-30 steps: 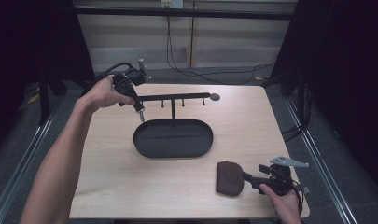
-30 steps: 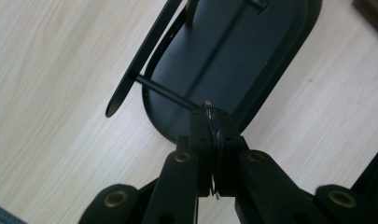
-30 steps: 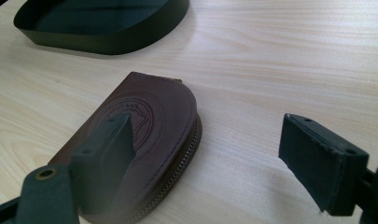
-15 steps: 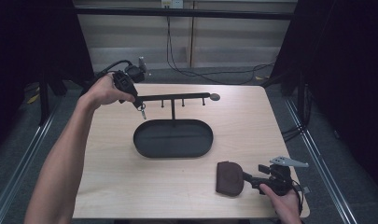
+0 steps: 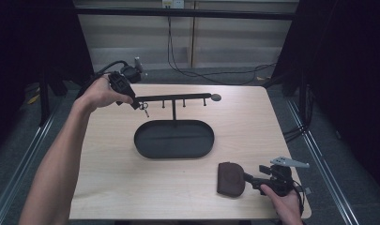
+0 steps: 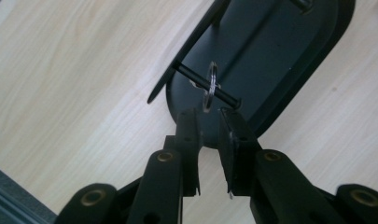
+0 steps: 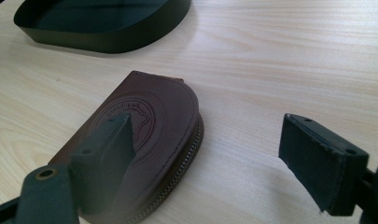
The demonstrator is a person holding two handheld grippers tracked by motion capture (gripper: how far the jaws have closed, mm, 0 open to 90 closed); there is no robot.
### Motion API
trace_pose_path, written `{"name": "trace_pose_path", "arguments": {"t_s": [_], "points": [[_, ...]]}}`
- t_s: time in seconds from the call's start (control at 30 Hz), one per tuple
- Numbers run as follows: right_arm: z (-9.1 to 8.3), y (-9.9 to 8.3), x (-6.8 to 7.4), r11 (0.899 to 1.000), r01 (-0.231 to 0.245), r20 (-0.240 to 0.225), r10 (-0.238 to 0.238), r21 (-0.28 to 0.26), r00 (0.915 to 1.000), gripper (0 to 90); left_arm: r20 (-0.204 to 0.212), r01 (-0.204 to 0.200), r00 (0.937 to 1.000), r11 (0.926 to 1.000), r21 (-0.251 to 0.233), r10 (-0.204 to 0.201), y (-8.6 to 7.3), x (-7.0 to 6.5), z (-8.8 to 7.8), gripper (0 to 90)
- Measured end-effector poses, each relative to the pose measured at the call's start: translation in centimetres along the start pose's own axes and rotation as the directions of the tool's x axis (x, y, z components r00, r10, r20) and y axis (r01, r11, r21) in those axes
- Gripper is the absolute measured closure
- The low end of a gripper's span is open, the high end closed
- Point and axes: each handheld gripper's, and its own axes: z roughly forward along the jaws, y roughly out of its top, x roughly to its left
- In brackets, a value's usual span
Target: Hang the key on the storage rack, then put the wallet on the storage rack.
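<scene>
A black key stand has an oval tray base (image 5: 173,139) and a horizontal bar (image 5: 178,98) with short pegs. My left gripper (image 5: 133,103) is at the bar's left end. Its jaws (image 6: 207,116) stand a narrow gap apart. A metal key ring (image 6: 211,84) is threaded on a peg (image 6: 191,77) just beyond the tips, and small keys (image 5: 143,109) hang under the bar. A brown leather pouch (image 5: 231,179) lies flat at the front right. My right gripper (image 5: 248,179) is open wide, with one jaw over the pouch (image 7: 149,116) and the other over bare wood.
The wooden table (image 5: 108,178) has edges on all sides, with metal rails and dark floor beyond. Cables trail behind the back edge. The tray's rim (image 7: 102,42) lies beyond the pouch in the right gripper view.
The keys have risen from hanging below the left gripper up to the bar's left peg. The right gripper and the pouch have not moved.
</scene>
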Motion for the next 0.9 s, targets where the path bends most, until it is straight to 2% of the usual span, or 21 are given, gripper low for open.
{"name": "trace_pose_path", "arguments": {"t_s": [0.2,0.27,0.37,0.4,0.47,0.53,0.57,0.73,0.8,0.87,0.9], "points": [[0.0,0.0,0.0,1.0,-0.002,0.002,0.002,-0.001,1.0,17.5,0.015,0.04,0.9991,0.9984,-0.041,-0.039,-1.2,0.1,0.0,68.7],[0.0,0.0,0.0,1.0,-0.005,0.005,0.005,0.0,1.0,17.5,0.03,0.049,0.9984,0.997,-0.059,-0.047,-1.6,0.1,0.1,68.5],[0.0,0.0,0.0,1.0,-0.005,0.006,0.005,0.001,1.0,17.5,0.03,0.058,0.998,0.9953,-0.078,-0.056,-2.2,-0.2,0.4,64.2],[0.0,0.0,0.0,1.0,-0.005,0.005,0.005,0.001,1.0,17.4,0.018,0.061,0.9981,0.9943,-0.088,-0.059,-2.5,-0.3,0.5,62.1],[0.0,0.0,0.0,1.0,-0.004,0.005,0.004,0.0,1.0,17.5,-0.017,0.102,0.9944,0.9878,-0.118,-0.104,-3.0,-0.4,0.6,55.6],[-0.1,0.0,0.0,1.0,0.002,0.007,-0.002,0.001,1.0,17.5,-0.015,0.111,0.9933,0.9846,-0.135,-0.114,-3.6,-0.5,0.8,53.2],[-0.1,0.0,0.0,1.0,0.003,0.005,-0.003,0.001,1.0,17.5,-0.01,0.132,0.9908,0.9801,-0.148,-0.135,-4.2,-0.6,1.1,50.3],[-0.1,0.0,0.0,1.0,0.003,0.006,-0.003,0.002,1.0,17.5,0.003,0.145,0.9892,0.9755,-0.165,-0.147,-5.4,-0.8,1.5,48.1],[0.0,0.0,0.0,1.0,0.001,0.005,-0.001,0.002,1.0,17.5,0.005,0.151,0.9883,0.9709,-0.186,-0.152,-6.0,-1.1,1.7,44.9],[0.0,0.0,0.0,1.0,0.003,0.006,-0.003,0.003,1.0,17.4,0.016,0.152,0.9883,0.9708,-0.185,-0.152,-6.5,-1.2,1.9,42.8],[0.0,0.0,0.0,1.0,0.003,0.006,-0.003,0.003,1.0,17.5,0.019,0.16,0.9871,0.9678,-0.195,-0.159,-6.9,-1.3,2.0,42.3]]}}
